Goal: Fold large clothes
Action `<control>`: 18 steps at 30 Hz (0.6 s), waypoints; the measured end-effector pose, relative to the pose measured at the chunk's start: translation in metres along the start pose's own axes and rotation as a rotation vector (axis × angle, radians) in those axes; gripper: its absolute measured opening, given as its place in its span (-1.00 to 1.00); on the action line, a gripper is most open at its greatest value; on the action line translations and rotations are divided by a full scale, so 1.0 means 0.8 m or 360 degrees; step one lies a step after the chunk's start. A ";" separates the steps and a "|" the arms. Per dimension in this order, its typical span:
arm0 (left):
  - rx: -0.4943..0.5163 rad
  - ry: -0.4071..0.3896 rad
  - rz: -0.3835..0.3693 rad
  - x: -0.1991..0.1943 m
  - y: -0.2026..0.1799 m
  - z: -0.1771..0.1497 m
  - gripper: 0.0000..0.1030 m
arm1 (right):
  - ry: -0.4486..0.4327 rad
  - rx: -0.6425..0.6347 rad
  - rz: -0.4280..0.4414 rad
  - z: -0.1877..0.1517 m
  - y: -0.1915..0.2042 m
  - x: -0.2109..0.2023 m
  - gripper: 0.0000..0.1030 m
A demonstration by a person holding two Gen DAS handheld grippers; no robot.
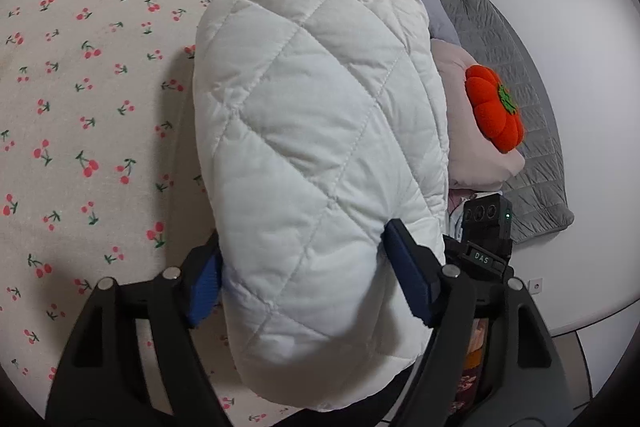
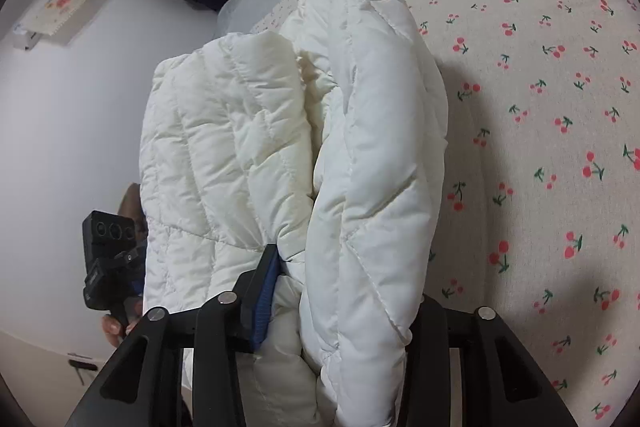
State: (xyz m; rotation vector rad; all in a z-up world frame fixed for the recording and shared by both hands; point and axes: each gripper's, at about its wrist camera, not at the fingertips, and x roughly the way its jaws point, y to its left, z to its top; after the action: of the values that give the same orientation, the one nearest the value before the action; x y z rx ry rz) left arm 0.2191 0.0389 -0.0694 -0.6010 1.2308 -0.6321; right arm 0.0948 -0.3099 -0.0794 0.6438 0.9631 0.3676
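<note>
The white quilted jacket (image 1: pixel 312 147) hangs bunched above the cherry-print bed (image 1: pixel 80 107), its long axis running straight away from both claws. The left claw (image 1: pixel 304 275) pinches one thick fold; the right claw (image 2: pixel 340 291) pinches a neighbouring fold, both equally near, with the bed just beyond.

Left wrist view: looking along two blue-padded fingers, very close to a puffy white quilted jacket (image 1: pixel 316 147), down over a cherry-print bed sheet (image 1: pixel 88 87). Right wrist view: same jacket (image 2: pixel 360 147) from the other side, just as close. Shared by both: jacket and sheet (image 2: pixel 540 107). Seen in each: the other black camera.
</note>
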 end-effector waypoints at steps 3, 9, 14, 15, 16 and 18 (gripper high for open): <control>0.0024 -0.0130 0.0068 0.009 0.010 -0.007 0.78 | -0.0119 -0.0133 -0.0195 0.005 0.002 0.011 0.30; 0.0112 -0.0348 0.0101 0.014 0.002 -0.020 0.91 | -0.0261 -0.0250 -0.0364 -0.020 0.022 0.018 0.57; 0.0280 -0.0483 0.0279 -0.022 -0.029 -0.017 0.91 | -0.0339 -0.0321 -0.0418 -0.028 0.060 -0.030 0.59; 0.0308 -0.0508 0.0305 -0.031 -0.034 -0.015 0.91 | -0.0372 -0.0337 -0.0426 -0.031 0.066 -0.043 0.60; 0.0339 -0.0532 0.0316 -0.036 -0.043 -0.014 0.91 | -0.0401 -0.0351 -0.0435 -0.037 0.069 -0.057 0.59; 0.0402 -0.0595 0.0356 -0.052 -0.052 -0.014 0.91 | -0.0450 -0.0375 -0.0478 -0.039 0.078 -0.081 0.59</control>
State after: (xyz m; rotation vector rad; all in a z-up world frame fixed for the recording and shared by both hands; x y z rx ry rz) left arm 0.1945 0.0395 -0.0147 -0.3430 0.8364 -0.4525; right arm 0.0332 -0.2877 -0.0101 0.3183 0.7182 0.1150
